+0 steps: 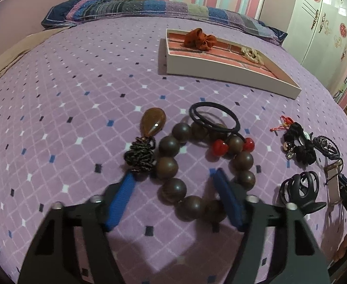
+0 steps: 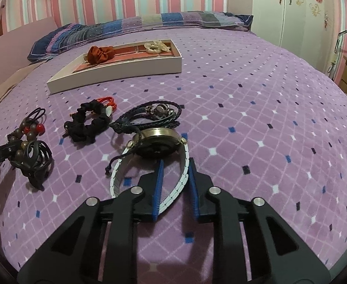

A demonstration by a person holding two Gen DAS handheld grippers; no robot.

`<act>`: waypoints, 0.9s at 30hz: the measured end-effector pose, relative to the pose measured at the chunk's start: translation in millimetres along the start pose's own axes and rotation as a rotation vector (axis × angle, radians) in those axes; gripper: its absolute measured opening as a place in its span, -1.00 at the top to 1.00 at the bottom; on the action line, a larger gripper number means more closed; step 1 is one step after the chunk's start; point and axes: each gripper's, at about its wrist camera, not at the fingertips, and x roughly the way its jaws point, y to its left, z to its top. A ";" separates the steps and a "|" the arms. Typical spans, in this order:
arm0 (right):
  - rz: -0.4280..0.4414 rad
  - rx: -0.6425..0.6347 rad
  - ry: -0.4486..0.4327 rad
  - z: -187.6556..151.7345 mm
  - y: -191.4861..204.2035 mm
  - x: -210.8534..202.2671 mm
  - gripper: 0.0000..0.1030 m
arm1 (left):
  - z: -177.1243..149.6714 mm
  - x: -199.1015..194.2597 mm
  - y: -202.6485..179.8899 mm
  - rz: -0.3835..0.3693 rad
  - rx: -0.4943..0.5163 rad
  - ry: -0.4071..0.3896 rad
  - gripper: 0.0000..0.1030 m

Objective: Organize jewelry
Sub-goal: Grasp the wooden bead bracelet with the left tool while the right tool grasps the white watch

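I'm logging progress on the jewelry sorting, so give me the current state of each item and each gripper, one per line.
Left gripper: jaws astride the wooden bead bracelet, not pressing.
Right gripper: shut on the watch strap.
Tray: on the bed, holding two scrunchies.
Rust scrunchie: in tray.
Cream scrunchie: in tray.
Black scrunchie: loose on bed.
Braided bracelet: loose on bed.
Hair claw: loose on bed.

Purple bedspread (image 1: pixel 78 82) with white diamond grid; dark brown beads (image 1: pixel 171 165); white-strapped watch (image 2: pixel 159 146) between the blue pads (image 2: pixel 158 184).
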 end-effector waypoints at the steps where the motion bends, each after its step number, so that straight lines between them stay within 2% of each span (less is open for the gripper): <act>1: 0.002 0.000 0.001 0.5 -0.1 -0.2 0.69 | 0.8 -1.2 2.2 -0.002 -0.001 0.000 0.12; 4: 0.006 -0.002 -0.002 1.7 -0.3 -1.5 0.74 | 3.0 -2.9 9.2 -0.035 -0.021 0.011 0.38; 8: 0.012 -0.002 0.001 3.2 -1.2 -4.1 0.78 | 1.9 -5.8 11.7 -0.046 -0.031 0.013 0.59; 13: 0.013 0.000 -0.005 4.2 -2.1 -8.6 0.82 | -1.0 -9.6 16.0 -0.077 -0.044 0.024 0.62; 27: 0.026 0.012 -0.018 0.4 -4.6 -16.7 0.83 | -7.0 -20.7 7.6 -0.059 0.002 0.011 0.62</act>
